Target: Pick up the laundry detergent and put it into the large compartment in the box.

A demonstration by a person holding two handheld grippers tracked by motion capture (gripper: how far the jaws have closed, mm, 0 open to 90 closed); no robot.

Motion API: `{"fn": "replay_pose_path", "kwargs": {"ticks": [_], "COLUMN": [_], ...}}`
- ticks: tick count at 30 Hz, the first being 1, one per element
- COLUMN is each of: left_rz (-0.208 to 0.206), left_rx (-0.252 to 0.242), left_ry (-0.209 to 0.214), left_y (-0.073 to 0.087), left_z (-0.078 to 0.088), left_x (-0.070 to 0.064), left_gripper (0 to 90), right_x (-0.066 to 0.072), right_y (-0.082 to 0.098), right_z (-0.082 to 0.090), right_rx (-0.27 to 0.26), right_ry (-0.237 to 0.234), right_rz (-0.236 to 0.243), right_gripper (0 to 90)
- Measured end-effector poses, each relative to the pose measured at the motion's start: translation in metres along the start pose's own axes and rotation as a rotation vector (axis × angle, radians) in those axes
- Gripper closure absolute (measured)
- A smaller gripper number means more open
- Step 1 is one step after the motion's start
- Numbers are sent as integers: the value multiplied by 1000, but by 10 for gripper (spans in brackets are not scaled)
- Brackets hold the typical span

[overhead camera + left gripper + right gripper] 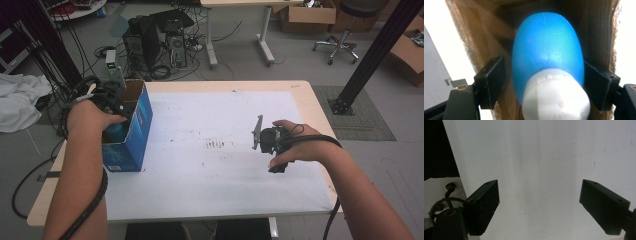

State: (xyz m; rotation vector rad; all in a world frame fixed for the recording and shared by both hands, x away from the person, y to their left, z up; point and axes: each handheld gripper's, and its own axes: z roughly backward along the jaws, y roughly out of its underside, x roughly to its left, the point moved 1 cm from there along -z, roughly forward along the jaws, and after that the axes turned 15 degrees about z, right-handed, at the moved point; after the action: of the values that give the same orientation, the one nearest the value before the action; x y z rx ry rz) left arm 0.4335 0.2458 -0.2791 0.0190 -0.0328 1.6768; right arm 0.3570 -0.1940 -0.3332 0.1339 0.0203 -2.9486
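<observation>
Where the white-topped table (pixel 210 200) spreads widest, a blue cardboard box (pixel 142 120) stands at its left edge, left gripper (pixel 544 82) reaching inside. Between its jaws sits a blue bottle (pixel 547 47), white cap (pixel 555 98) nearest; left pad stands clear, grip loosened. Well off to its right, right gripper (pixel 539 205) gapes wide over bare tabletop, holding nothing.

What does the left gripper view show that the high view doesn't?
Left gripper view: the white cap of the blue bottle, the bare brown inside of the box, and a gap between one pad and the bottle. High view: the box's blue outside, the right tongs over the white table, cables on the floor. Both: the left tongs reaching into the box, the bottle between them.
</observation>
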Motion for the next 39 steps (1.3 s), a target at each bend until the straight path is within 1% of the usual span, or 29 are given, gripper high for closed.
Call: {"fn": "replay_pose_path", "kwargs": {"ticks": [4,5,6,7,14,18,22,24,26,27,29,33,36,39], "left_rz": [-3,5,7,-2,0,-8,-17,-14,-22,-23,-24,-43,-62,-77], "left_rx": [-2,2,7,8,-9,-15,-32,-53,-57,-58,-64,-71,-62,-71], "left_ry": [1,8,7,-2,-6,-19,-27,-34,-37,-45,-47,-52,-59,-64], "left_y": [1,2,2,3,7,9,10,11,11,12,13,16,19,22], "left_z": [3,4,5,7,20,26,32,35,39,40,44,50,55,62], "left_x": [0,0,0,-1,-3,-5,-8,-9,-10,-10,-11,-14,-18,-21], "left_gripper": [229,215,198,195,163,164,161,153,149,133,121,106,77,74], "right_x": [0,0,0,0,1,1,2,2,2,2,3,3,3,3], "right_y": [1,1,1,1,-1,-1,0,0,0,0,0,-1,-1,-1], "right_z": [2,2,2,3,4,4,6,7,7,8,8,9,11,12], "right_rx": [0,0,-2,-2,-2,-5,-8,-10,-9,-8,-9,-7,-9,-4], "right_ry": [10,12,12,11,14,16,17,17,19,20,21,22,25,26], "right_rz": [-4,-5,-4,-3,-1,4,4,7,4,5,5,6,5,7], "right_gripper": [165,165,165,165,165,165,165,165,165,165,165,165,165,165]}}
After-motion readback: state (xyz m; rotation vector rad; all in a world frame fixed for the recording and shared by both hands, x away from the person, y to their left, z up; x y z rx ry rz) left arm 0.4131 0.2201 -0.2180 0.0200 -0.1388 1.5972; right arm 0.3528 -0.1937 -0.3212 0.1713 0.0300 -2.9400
